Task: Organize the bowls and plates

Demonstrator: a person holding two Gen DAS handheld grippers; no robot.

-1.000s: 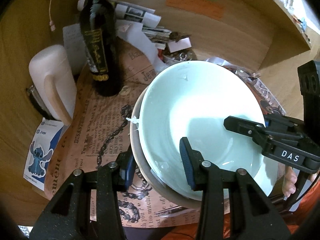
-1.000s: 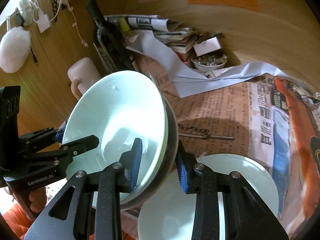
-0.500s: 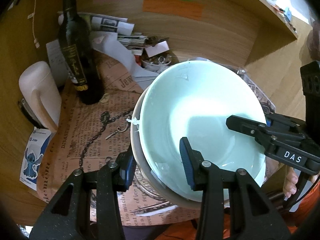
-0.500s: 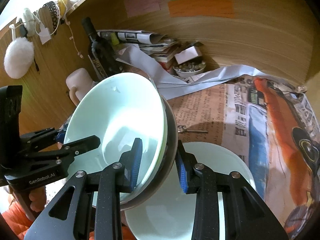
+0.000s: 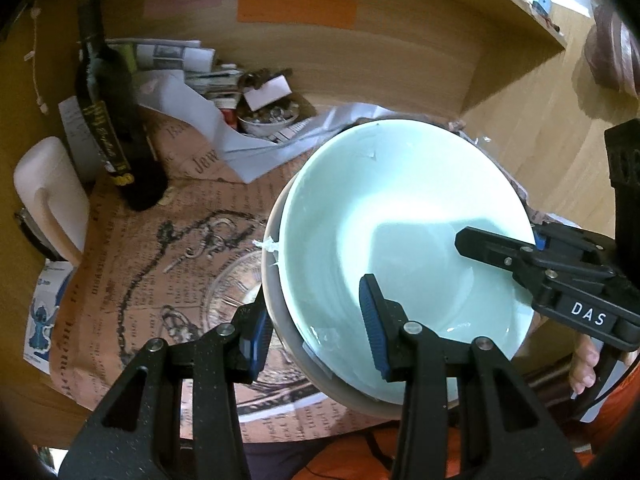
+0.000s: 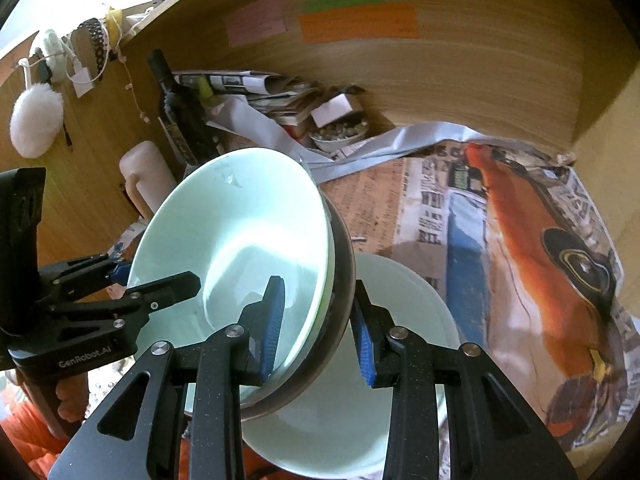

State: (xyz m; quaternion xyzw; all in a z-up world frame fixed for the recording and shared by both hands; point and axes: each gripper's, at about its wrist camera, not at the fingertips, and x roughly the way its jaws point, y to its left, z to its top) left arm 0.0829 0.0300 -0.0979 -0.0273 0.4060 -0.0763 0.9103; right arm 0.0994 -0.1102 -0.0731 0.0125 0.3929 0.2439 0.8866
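A pale green bowl [image 5: 400,232] sits nested in a grey-brown bowl [image 5: 276,312]. Both are held tilted above the table. My left gripper [image 5: 316,328] is shut on the near-left rim of the stacked bowls. My right gripper [image 6: 318,328] is shut on the opposite rim and shows at the right of the left wrist view [image 5: 532,248]. In the right wrist view the green bowl [image 6: 236,240] lies inside the dark outer bowl [image 6: 340,280]. A pale green plate [image 6: 400,320] lies on the newspaper below them.
A dark wine bottle [image 5: 108,120] and a white jug [image 5: 52,192] stand at the back left. A small dish of bits [image 5: 268,118] and stacked papers [image 5: 180,56] sit against the wooden back wall. Newspaper [image 6: 520,240] covers the table.
Both grippers have lifted the stacked bowls up and back from the table. The bottle and jug now look farther away. The grip has not changed.
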